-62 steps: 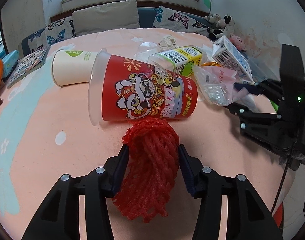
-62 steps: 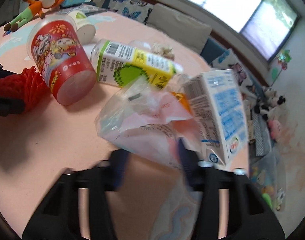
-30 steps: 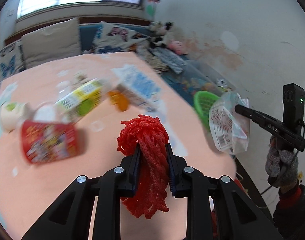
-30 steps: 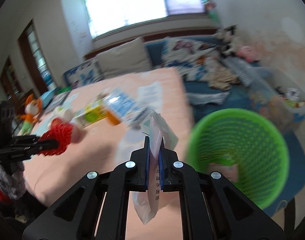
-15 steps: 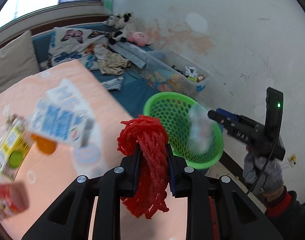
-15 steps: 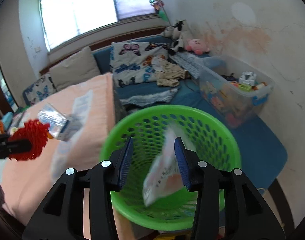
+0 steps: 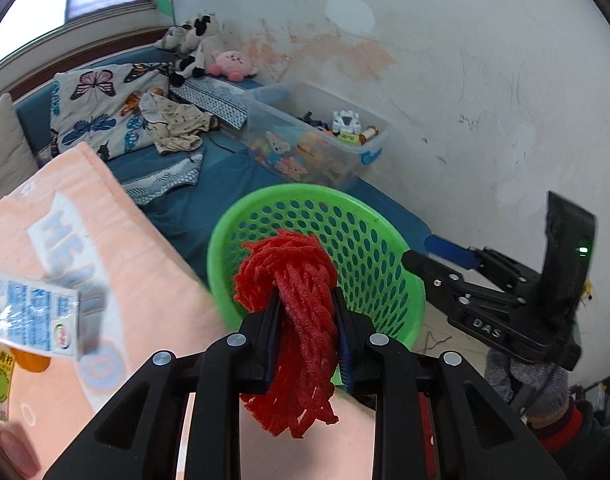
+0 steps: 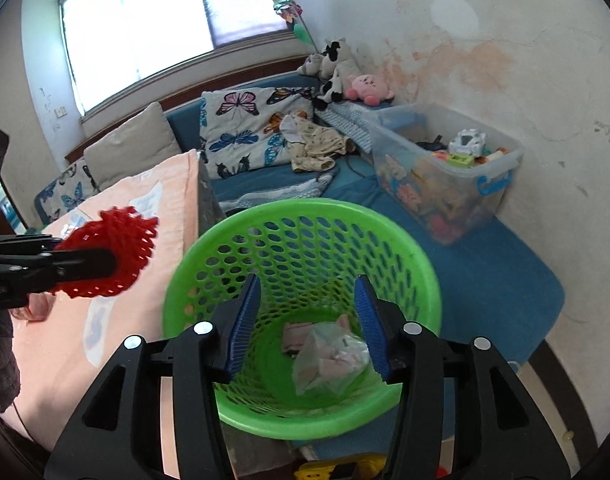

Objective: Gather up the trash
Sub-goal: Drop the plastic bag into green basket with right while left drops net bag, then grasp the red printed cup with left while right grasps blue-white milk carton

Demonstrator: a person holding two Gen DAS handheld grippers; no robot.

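Two grippers work at the green basket (image 8: 421, 276). The left gripper (image 7: 307, 312) pinches a red foam net (image 7: 301, 280) at the basket's rim. The right gripper (image 8: 307, 320), jaws opening, holds nothing; the plastic bag (image 8: 329, 356) lies on the basket's bottom.

Red foam net (image 7: 293, 304), bunched and ribbed, pinched between the pads of the left hand-held gripper (image 7: 307, 316), top fanned out, loose end dangling below, near the left rim of the basket. Green perforated basket (image 8: 241, 236), round, upright on the floor beside the bed. Clear crumpled plastic bag (image 8: 331, 354) lying at its bottom.
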